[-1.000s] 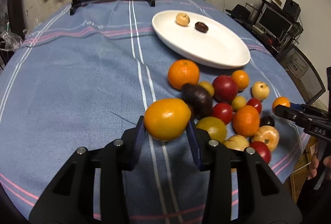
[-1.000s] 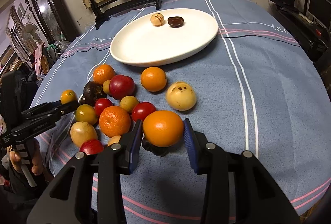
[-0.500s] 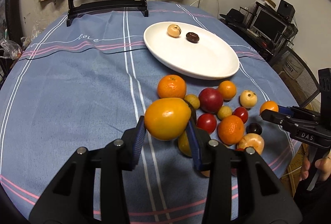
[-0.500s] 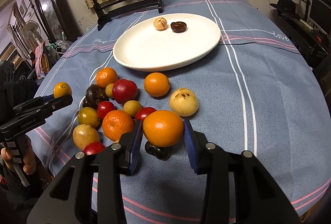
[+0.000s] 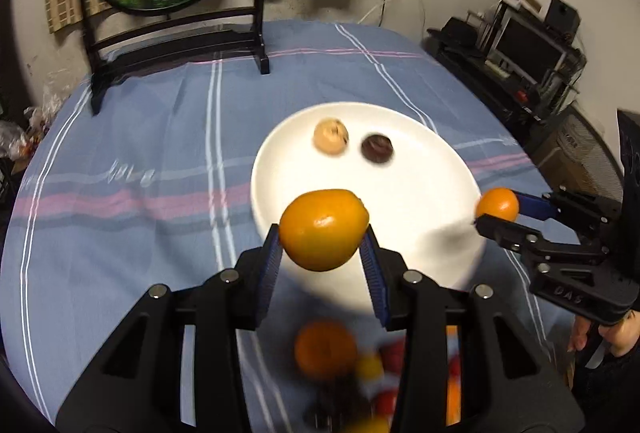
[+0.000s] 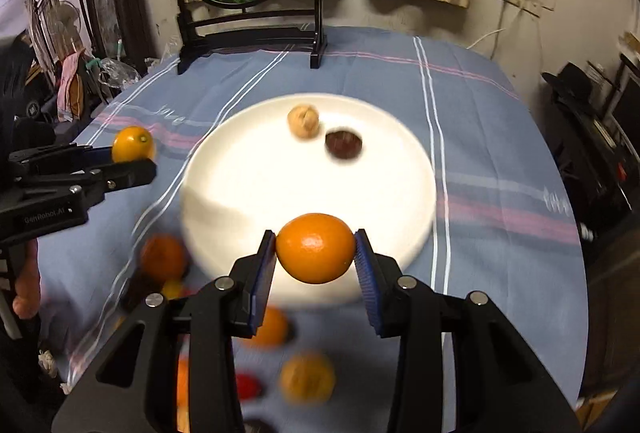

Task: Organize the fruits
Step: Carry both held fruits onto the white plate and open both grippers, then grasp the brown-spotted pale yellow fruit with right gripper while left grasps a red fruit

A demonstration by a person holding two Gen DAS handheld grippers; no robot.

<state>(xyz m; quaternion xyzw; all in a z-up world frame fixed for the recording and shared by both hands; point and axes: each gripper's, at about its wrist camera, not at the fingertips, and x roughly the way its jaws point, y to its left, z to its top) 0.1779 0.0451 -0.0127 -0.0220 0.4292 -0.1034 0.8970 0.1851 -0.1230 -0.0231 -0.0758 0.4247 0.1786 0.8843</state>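
My left gripper is shut on a yellow-orange fruit, held in the air at the near left rim of the white plate. My right gripper is shut on an orange above the plate's near rim. On the plate lie a tan fruit and a dark brown fruit. The right gripper with its orange shows at the right of the left wrist view. The left gripper with its fruit shows at the left of the right wrist view.
Several loose fruits, orange, red and yellow, lie blurred on the blue striped tablecloth below both grippers. A round picture on a black stand stands at the table's far side. Shelves with electronics stand beyond the right edge.
Both grippers have risen and moved forward with their fruits, from over the fruit pile to the near rim of the plate. The pile has dropped to the bottom of both views.
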